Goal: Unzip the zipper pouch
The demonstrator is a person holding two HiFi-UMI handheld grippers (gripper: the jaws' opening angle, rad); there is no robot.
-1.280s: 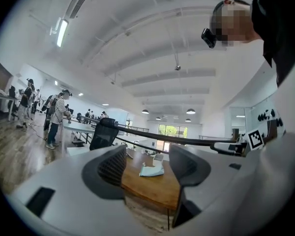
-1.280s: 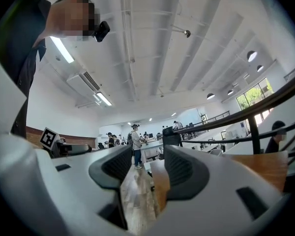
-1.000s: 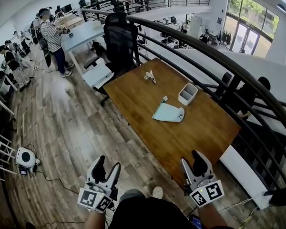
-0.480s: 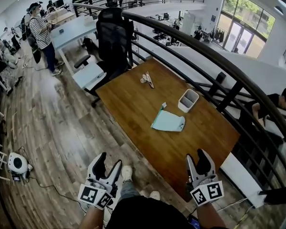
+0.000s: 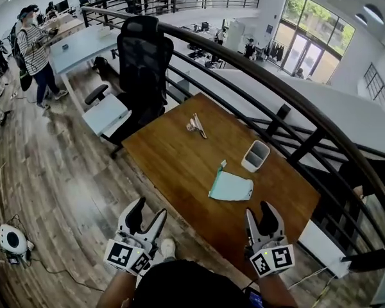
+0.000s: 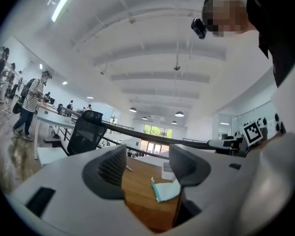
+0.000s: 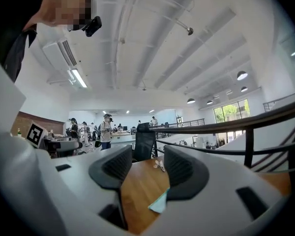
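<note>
Approach step, zipper not yet touched: the pouch point(image 5: 231, 187) lies flat on the table point(image 5: 173, 153), just near of a white bin point(image 5: 255, 154). My left gripper point(image 5: 147, 218) hangs over the floor and my right gripper point(image 5: 260, 218) at the table's near edge, both with jaws apart and empty. The pouch is well apart from them, farther in and closer to the right one. Next, I judge, both must go forward and down, one pinning the body, the other pinching the pull, seemingly the small tab at the far-left corner.
</note>
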